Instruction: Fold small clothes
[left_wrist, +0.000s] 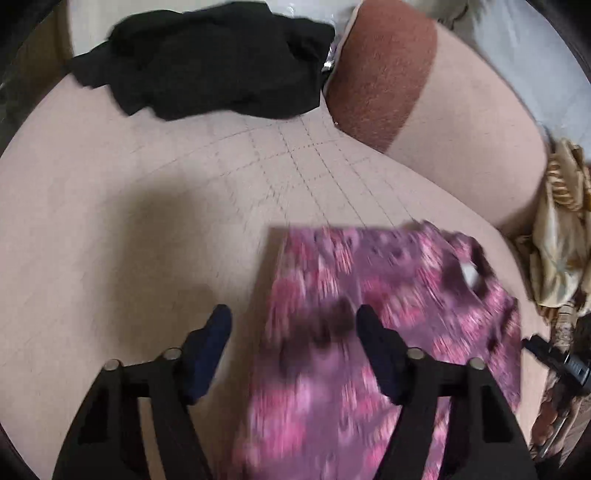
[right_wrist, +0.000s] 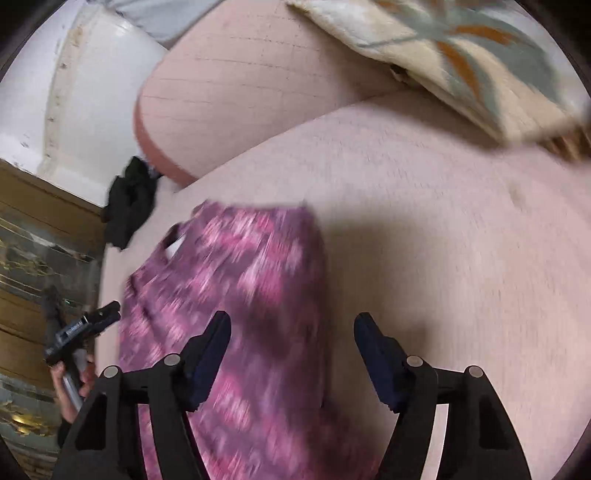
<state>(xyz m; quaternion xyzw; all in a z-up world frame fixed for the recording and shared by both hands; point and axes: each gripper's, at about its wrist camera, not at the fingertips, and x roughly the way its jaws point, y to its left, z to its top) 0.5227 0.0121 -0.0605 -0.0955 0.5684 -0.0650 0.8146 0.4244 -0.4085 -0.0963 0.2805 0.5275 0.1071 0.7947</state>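
Note:
A pink and purple patterned garment (left_wrist: 369, 314) lies folded flat on the pale pink bed sheet (left_wrist: 110, 221). My left gripper (left_wrist: 293, 325) hovers open over the garment's left edge, which runs between the fingers without the pads pressing it. In the right wrist view the same garment (right_wrist: 240, 277) lies left of centre. My right gripper (right_wrist: 291, 325) is open over its right edge, its left finger (right_wrist: 210, 339) above the cloth and its right finger over bare sheet. A black garment (left_wrist: 207, 62) lies crumpled at the far side.
A pink pillow with a red-brown end (left_wrist: 384, 74) lies beyond the garment. Golden patterned fabric (left_wrist: 561, 236) bunches at the bed's right edge. A cream floral blanket (right_wrist: 461, 55) covers the far right, and a white wall (right_wrist: 92, 92) with wooden furniture (right_wrist: 29, 229) stands left.

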